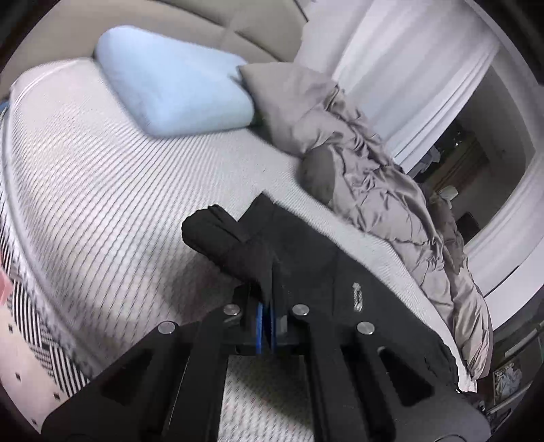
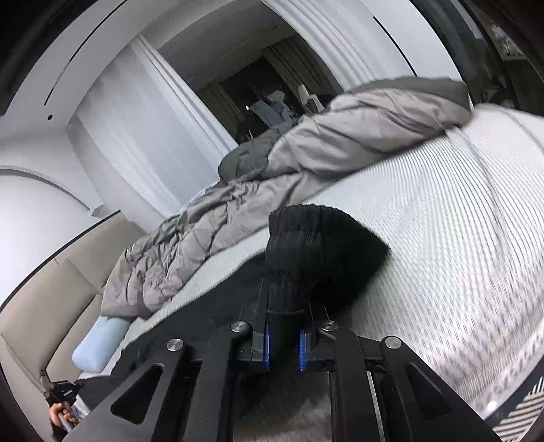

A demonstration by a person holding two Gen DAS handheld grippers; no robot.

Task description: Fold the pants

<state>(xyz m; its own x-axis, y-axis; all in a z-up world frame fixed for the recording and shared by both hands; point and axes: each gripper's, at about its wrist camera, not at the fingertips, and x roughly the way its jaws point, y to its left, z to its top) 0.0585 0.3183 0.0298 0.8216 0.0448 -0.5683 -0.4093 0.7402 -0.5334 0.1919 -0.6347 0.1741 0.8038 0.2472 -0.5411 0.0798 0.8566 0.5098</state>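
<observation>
Black pants (image 1: 306,258) hang over a white ribbed bed (image 1: 119,190). My left gripper (image 1: 266,306) is shut on a bunched edge of the pants, which stick out past the blue pads toward the pillow. In the right wrist view my right gripper (image 2: 284,336) is shut on a ribbed black cuff or waistband (image 2: 316,251) that fans out above the fingers over the bed (image 2: 442,238). The cloth between the two grippers runs off to the left below (image 2: 176,340). The left gripper and the hand holding it show at bottom left (image 2: 63,397).
A light blue pillow (image 1: 176,91) lies at the head of the bed by a beige padded headboard (image 1: 238,30). A crumpled grey duvet (image 1: 391,190) runs along the far side; it also shows in the right wrist view (image 2: 272,176). White curtains (image 1: 408,68) and a dark doorway stand beyond.
</observation>
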